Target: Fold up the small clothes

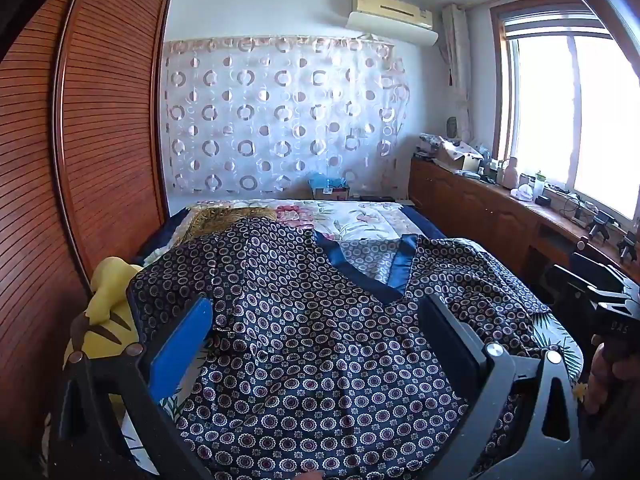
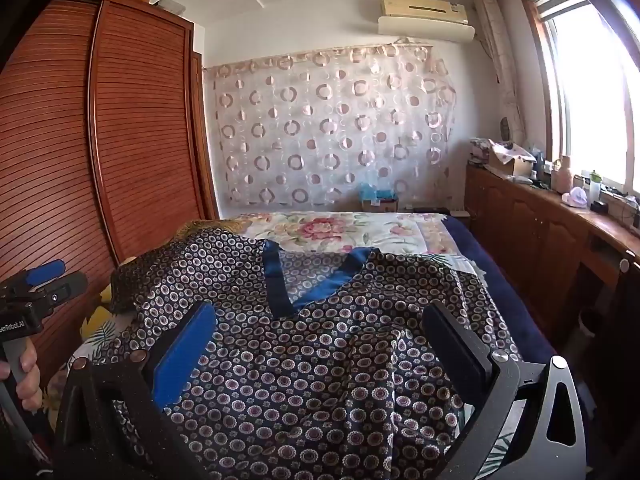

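A dark navy top [image 1: 304, 340] with a ring-and-flower print and a blue satin V-neck trim [image 1: 360, 272] lies spread on the bed, neck away from me. It also shows in the right wrist view [image 2: 304, 360], rumpled with a raised fold at the middle. My left gripper [image 1: 320, 320] is open, jaws wide apart over the top's lower left part. My right gripper [image 2: 320, 328] is open over its lower right part. Neither holds cloth. The right gripper's body shows at the left view's right edge [image 1: 612, 320].
The bed has a floral quilt [image 2: 344, 232] and a navy edge [image 2: 504, 280]. A yellow plush toy [image 1: 108, 320] lies at the bed's left side by the slatted wardrobe [image 1: 80, 140]. A wooden cabinet [image 2: 552, 232] with clutter runs under the window at the right.
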`<state>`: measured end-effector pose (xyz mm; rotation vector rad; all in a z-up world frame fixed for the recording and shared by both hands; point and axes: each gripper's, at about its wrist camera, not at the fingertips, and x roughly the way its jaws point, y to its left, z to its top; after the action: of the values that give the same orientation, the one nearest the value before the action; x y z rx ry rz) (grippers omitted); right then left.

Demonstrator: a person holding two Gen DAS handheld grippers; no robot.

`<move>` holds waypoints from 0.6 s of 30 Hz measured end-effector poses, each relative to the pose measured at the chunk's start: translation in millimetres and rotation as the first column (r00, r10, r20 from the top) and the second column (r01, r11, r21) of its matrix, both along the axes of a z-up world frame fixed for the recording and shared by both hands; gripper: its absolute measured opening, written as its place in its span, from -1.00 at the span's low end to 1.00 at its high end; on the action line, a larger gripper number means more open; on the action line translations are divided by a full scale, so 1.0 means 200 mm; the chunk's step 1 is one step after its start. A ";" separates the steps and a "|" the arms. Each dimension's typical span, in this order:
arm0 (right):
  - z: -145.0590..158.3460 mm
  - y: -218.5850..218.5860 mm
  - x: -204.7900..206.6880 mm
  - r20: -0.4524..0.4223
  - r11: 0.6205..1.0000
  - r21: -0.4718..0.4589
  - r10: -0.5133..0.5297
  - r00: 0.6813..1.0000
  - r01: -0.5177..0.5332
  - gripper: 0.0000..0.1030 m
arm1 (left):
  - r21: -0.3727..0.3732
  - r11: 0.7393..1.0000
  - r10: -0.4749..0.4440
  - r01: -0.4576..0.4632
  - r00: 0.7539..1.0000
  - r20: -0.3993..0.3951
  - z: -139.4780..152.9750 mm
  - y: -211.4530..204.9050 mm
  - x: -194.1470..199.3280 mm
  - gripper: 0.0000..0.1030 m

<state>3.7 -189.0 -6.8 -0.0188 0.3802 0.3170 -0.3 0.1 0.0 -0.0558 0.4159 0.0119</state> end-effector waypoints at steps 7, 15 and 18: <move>0.01 0.03 -0.01 0.002 1.000 -0.006 0.002 1.000 -0.002 1.00 | 0.001 1.000 0.004 -0.004 1.000 -0.001 0.00 0.01 0.01 1.00; 0.00 0.01 0.00 0.012 1.000 0.011 0.005 1.000 -0.005 1.00 | 0.001 1.000 0.001 -0.001 1.000 0.014 0.02 0.03 -0.01 1.00; 0.00 0.02 -0.01 0.015 1.000 0.011 0.003 1.000 -0.003 1.00 | 0.015 1.000 0.003 -0.004 1.000 0.022 0.02 0.01 -0.02 1.00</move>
<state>1.8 -185.2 -6.8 -0.0112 0.3636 0.3219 -5.2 2.3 3.4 -0.0420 0.3934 0.0178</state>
